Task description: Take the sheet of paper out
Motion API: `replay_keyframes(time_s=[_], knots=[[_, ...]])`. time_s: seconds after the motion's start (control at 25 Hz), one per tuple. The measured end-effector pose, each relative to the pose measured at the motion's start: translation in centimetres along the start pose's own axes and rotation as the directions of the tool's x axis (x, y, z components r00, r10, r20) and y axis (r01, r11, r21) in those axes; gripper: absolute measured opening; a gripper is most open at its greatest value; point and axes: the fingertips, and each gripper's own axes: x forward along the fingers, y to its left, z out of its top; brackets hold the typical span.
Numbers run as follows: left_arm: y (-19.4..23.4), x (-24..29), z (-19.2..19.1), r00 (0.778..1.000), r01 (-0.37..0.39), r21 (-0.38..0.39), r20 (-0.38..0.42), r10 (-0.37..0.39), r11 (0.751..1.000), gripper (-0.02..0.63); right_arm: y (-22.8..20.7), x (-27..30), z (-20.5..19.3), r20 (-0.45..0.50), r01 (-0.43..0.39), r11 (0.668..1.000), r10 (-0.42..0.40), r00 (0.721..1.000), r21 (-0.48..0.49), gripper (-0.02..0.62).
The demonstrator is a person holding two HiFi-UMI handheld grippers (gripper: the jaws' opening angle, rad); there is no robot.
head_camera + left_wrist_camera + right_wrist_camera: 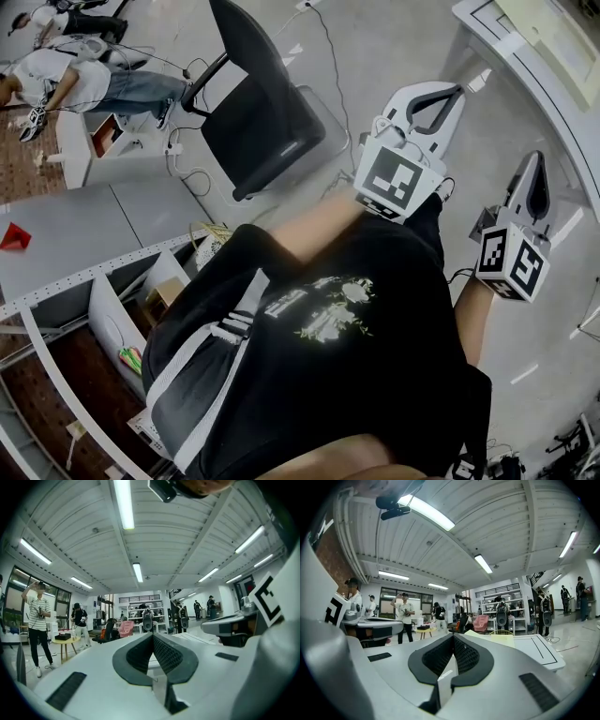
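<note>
A pale yellow sheet of paper [555, 30] lies on a white table [476, 39] at the top right of the head view. The right gripper view shows the same sheet [502, 641] flat on that table [541, 652], well beyond the jaws. My left gripper [457, 92] is raised in front of my chest, its jaws together at the tips [153, 635] with nothing between them. To its right, my right gripper [536, 159] is also shut [453, 636] and holds nothing that I can see. Both point out into the room, away from the paper.
A black office chair [258, 112] stands on the floor ahead, with cables [330, 56] trailing around it. A white shelf unit [112, 281] stands at the lower left. Several people stand far off in the room, one in a striped shirt [37, 616].
</note>
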Motion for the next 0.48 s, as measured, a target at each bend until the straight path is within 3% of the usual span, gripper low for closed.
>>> replay_keyframes(time_s=[0.48], knots=[[-0.8, 9.9, 1.5, 1.000, 0.011, -0.002, 0.005, -0.011, 1.000, -0.006, -6.5, 6.6, 1.3, 0.011, -0.016, 1.000, 0.016, 1.000, 0.008, 0.000]])
